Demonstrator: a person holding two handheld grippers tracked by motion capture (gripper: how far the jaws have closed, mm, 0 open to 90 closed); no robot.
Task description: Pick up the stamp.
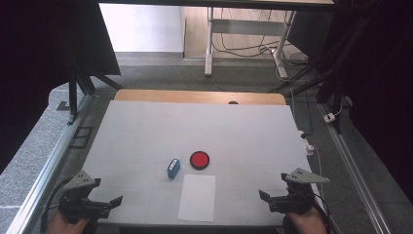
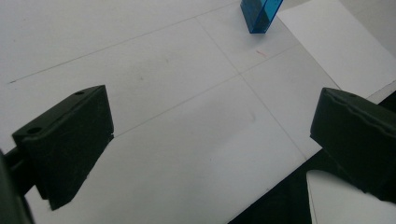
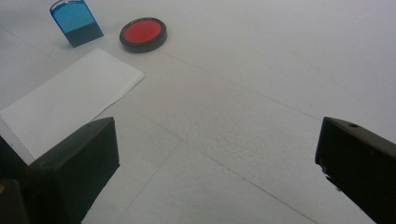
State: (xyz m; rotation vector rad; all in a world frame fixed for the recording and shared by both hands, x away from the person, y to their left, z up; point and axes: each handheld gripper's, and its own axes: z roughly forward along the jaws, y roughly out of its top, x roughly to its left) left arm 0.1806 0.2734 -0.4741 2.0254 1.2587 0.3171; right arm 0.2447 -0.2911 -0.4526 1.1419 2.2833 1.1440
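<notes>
Left gripper at table's near-left corner, right gripper at near-right corner, both spread wide, holding nothing. White sheet at near edge; blue stamp, red ink pad mid-table. Risk, judged: loose sheet slides; upright stamp tips if nudged.

Left gripper — held low at the near left corner of the tabletop, fingers spread wide, nothing between them. Right gripper — held at the near right corner, fingers likewise wide apart and empty. Both point inward; a hand grips each from below.
</notes>
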